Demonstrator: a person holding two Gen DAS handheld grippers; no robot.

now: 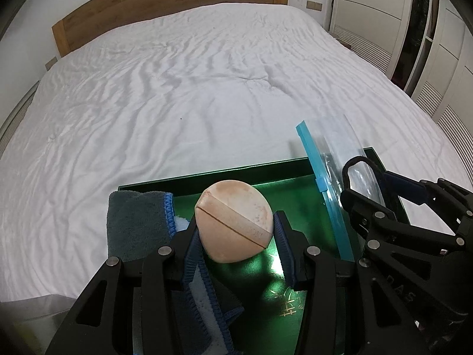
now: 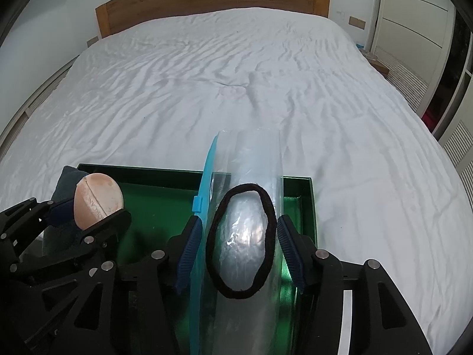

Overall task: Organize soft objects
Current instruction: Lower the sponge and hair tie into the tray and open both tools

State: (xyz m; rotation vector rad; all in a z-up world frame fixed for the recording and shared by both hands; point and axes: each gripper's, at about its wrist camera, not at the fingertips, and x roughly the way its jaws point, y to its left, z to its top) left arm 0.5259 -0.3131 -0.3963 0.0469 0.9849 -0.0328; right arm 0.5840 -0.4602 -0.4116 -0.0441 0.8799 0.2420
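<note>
both wrists: close, facing headboard (image 1: 165, 3) | shared: green tray (image 2: 147, 174)

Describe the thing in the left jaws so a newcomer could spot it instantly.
On the white bed sits a green tray at the near edge. Over it, the left gripper holds a round peach puff with a ribbon band across its face. The towel beside it is grey with blue trim, and the right gripper has a clear bag and black hair tie.

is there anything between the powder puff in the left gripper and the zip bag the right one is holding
Nothing visible stands in that gap. The left gripper holds the powder puff above the green tray, and only bare tray lies between it and the zip bag. Whether the bag's blue zipper is open cannot be told.
</note>
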